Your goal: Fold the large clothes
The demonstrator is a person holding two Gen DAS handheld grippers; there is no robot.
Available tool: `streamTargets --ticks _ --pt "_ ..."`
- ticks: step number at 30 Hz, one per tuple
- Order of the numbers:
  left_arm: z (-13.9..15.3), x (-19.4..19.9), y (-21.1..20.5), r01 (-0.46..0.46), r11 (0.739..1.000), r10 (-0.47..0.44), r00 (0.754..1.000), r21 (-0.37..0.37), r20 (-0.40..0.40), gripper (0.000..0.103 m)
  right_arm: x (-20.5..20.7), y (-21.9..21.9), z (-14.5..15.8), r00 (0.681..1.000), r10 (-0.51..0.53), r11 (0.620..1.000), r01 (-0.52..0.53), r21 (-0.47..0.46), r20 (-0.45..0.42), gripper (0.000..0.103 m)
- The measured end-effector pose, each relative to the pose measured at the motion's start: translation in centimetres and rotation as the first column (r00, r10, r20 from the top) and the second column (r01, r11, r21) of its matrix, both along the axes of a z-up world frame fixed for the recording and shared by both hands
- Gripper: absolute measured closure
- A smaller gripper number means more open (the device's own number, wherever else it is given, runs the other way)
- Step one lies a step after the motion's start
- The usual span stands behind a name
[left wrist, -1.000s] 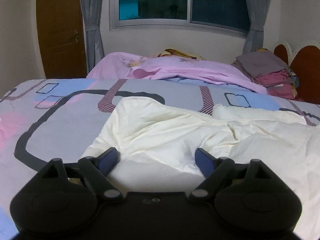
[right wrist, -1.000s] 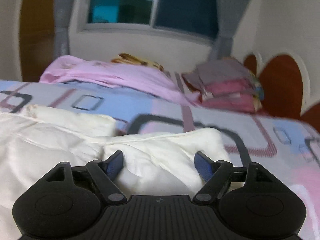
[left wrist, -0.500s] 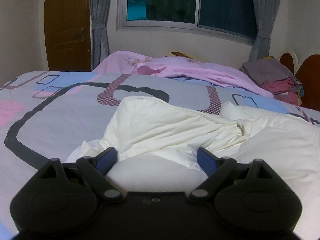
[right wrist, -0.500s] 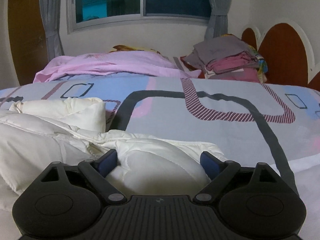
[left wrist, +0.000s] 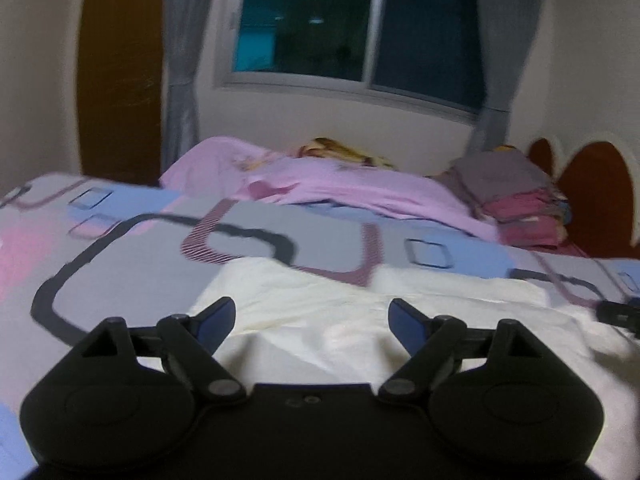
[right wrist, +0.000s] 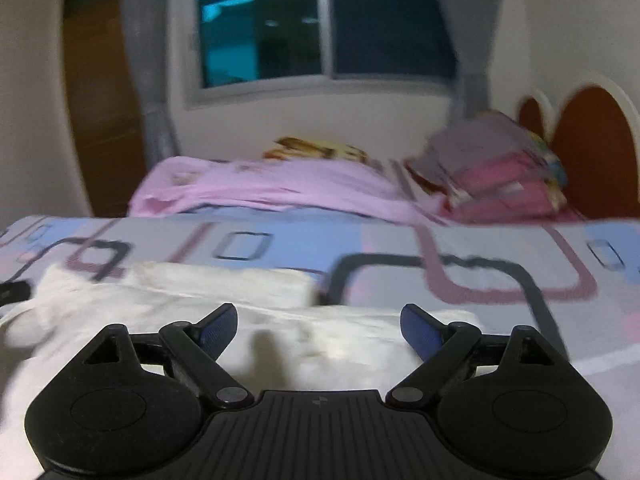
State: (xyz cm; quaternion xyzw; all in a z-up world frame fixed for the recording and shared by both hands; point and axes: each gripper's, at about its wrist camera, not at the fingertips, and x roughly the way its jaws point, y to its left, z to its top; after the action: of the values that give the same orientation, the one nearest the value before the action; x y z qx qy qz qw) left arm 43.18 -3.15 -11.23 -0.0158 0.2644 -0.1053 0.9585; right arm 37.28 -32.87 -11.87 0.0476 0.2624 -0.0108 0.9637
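On the patterned bedspread (left wrist: 132, 248) lies the cream garment (left wrist: 320, 312), its long axis running left to right across both views, far edge toward the window (left wrist: 360, 40). Left gripper (left wrist: 311, 318) and right gripper (right wrist: 318, 326) hover above it, jaws wide, gripping nothing. Bare bedspread extends beyond its right end.

Your black left gripper (left wrist: 311, 316) with blue-padded fingertips (left wrist: 218, 318) is spread wide, nothing between the jaws, pointing forward and level. Your matching black right gripper (right wrist: 319, 322) is spread just as wide and holds nothing; its blue pads (right wrist: 422, 330) angle inward. Both views are motion-blurred.
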Motion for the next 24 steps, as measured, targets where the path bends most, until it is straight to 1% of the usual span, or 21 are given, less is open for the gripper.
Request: streamTargets --ticks 3,5,7,9,11,15,17,20,21,22,24 --pt "0.1 -1.4 -1.9 0.050 0.999 -0.050 0.999 0.021 -0.002 0.020 -0.6 2.6 -0.3 0.999 0.054 0.998 -0.054 -0.018 -0.001 0.015" --pt "-0.4 -2.1 -3.0 0.070 0.997 -0.070 0.997 0.038 -0.017 0.020 -0.9 4.0 -0.8 0.997 0.073 0.996 -0.073 -0.056 -0.005 0.015" --pt "-1.3 -2.6 -3.9 0.081 0.994 -0.079 0.996 0.072 -0.033 0.020 -1.0 4.8 -1.6 0.996 0.085 0.993 -0.086 -0.077 -0.023 0.015" --pt "-2.6 -2.5 -4.4 0.074 0.991 -0.067 0.996 0.112 -0.064 0.019 -0.5 4.7 -2.8 0.995 0.079 0.993 -0.083 -0.079 -0.061 0.015" --pt "-3.8 -2.0 -4.3 0.068 0.991 -0.056 0.994 0.116 -0.097 0.018 0.2 4.4 -4.2 0.992 0.076 0.995 -0.083 -0.063 -0.098 0.015" --pt "-4.9 -1.7 -4.7 0.065 0.986 -0.049 0.993 0.151 -0.106 0.015 1.0 4.5 -5.4 0.989 0.079 0.993 -0.089 -0.076 -0.124 0.015" --pt "-5.1 -1.3 -4.8 0.065 0.985 -0.046 0.992 0.161 -0.118 0.014 1.6 4.3 -5.8 0.987 0.079 0.994 -0.089 -0.065 -0.143 0.015" --pt "-4.4 -1.4 -4.6 0.057 0.987 -0.036 0.990 0.151 -0.139 0.016 1.4 3.5 -5.0 0.986 0.089 0.995 -0.095 -0.036 -0.139 0.015" --pt "-4.0 -1.6 -4.4 0.058 0.988 -0.039 0.990 0.141 -0.137 0.019 1.0 3.2 -4.6 0.988 0.087 0.996 -0.091 -0.022 -0.126 0.015" --pt "-3.6 -1.9 -4.2 0.056 0.990 -0.039 0.991 0.131 -0.129 0.018 0.5 2.8 -4.0 0.991 0.080 0.997 -0.081 -0.011 -0.103 0.015" --pt "-2.9 -2.3 -3.8 0.053 0.991 -0.040 0.994 0.124 -0.101 0.018 -0.3 1.6 -2.8 0.997 0.046 0.999 -0.047 -0.018 -0.055 0.015"
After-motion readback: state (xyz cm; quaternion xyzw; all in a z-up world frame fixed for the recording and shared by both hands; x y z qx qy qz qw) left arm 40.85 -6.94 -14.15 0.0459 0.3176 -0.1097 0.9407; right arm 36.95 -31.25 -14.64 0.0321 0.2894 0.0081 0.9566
